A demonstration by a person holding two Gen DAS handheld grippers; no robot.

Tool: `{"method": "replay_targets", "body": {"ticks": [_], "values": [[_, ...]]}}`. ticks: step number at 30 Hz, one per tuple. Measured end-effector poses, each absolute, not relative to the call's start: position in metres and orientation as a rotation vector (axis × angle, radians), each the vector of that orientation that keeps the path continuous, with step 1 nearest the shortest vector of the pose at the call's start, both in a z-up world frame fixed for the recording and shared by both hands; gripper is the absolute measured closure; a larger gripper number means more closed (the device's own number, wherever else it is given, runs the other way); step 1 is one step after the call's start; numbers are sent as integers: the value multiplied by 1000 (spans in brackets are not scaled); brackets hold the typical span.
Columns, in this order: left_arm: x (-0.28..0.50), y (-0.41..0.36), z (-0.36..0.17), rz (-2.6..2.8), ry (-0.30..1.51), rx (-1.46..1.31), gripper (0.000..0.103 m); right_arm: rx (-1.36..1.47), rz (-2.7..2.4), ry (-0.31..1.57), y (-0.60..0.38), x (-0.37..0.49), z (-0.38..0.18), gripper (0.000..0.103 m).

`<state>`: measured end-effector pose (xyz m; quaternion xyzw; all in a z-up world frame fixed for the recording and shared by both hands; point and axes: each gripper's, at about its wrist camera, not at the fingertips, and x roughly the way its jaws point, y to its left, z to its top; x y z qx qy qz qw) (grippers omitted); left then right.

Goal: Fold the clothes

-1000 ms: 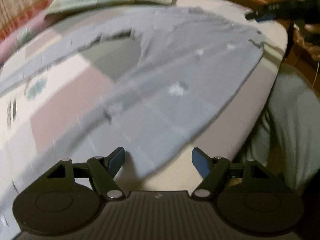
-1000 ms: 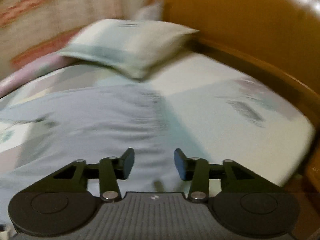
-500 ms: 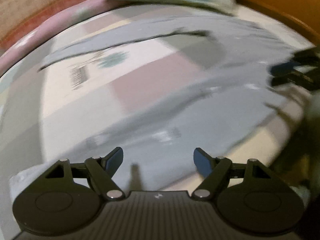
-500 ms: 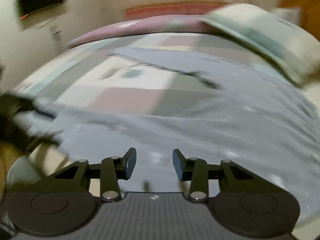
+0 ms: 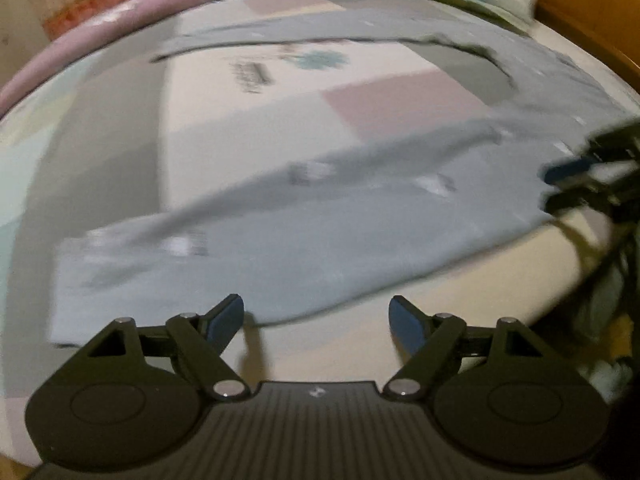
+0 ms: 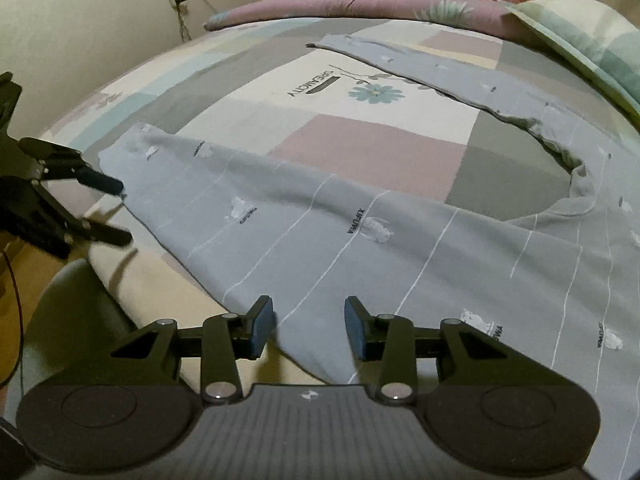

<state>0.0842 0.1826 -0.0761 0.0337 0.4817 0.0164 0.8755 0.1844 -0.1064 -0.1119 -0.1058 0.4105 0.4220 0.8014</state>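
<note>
**Grey trousers spread across the bed, both tongs empty above the near edge**

Nearest to us, the left gripper (image 5: pixel 316 314) hangs over the near edge of the bed (image 6: pixel 152 280), its blue-padded jaws standing wide with nothing between them; only the hem of a trouser leg lies on the sheet below the left pad. In the right wrist view this same tool shows at the near left corner of the bed, its fingers (image 6: pixel 100 180) just beside the cuff of that leg, and we cannot tell whether they touch it. The right gripper (image 6: pixel 309 326) sits a little further along the near edge, jaws at a middling gap, empty, with cloth lying flat on the sheet beneath them.

The grey trousers (image 6: pixel 360 240) are the thing to be folded. They are pale grey with thin white lines and small printed figures. One leg runs along the near edge of the bed from the left corner toward the right; the other leg (image 6: pixel 420 68) reaches back toward the far side, so the two open in a broad V that meets at the right. Between the legs we see the patchwork bedsheet (image 6: pixel 360 152) with pink, grey and cream blocks, a teal flower and dark lettering.

Beyond that, a mauve floral quilt (image 6: pixel 360 4) lies along the far edge, and a pale green pillow (image 6: pixel 580 36) rests at the far right corner.
</note>
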Motion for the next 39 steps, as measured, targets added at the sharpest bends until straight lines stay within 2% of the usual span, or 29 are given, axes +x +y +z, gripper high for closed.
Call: {"method": "replay_targets", "body": {"ticks": [5,9,13,15,18,29,30,31,32,34,36,39], "values": [[83,239,-73,180,981,19,24,-213,900,873,-101,186,-109,60],[76,280,-75,299,977,-97,26,-297,979,777,-82,173,-93,61],[51,323,-77,392,914,-386,32,-355,1044,742,-56,164,-86,61],[38,342,-82,441,892,-522,39,-349,1074,753,-46,164,-88,61],[21,364,-97,453,871,-711,40,-353,1114,757,-32,161,-90,61],[23,379,-112,422,713,-875,40,-460,1243,680,21,140,-85,61],[22,379,-113,426,700,-880,43,-470,1255,668,27,138,-85,61],[21,378,-115,429,687,-885,53,-485,1264,658,33,136,-85,61],[16,378,-116,437,678,-881,58,-504,1274,648,39,133,-86,61],[7,380,-122,459,657,-891,81,-545,1299,629,50,126,-89,61],[6,381,-123,472,657,-880,89,-605,1308,594,62,118,-95,61],[6,379,-121,484,660,-859,89,-719,1296,514,83,106,-105,62]]}}
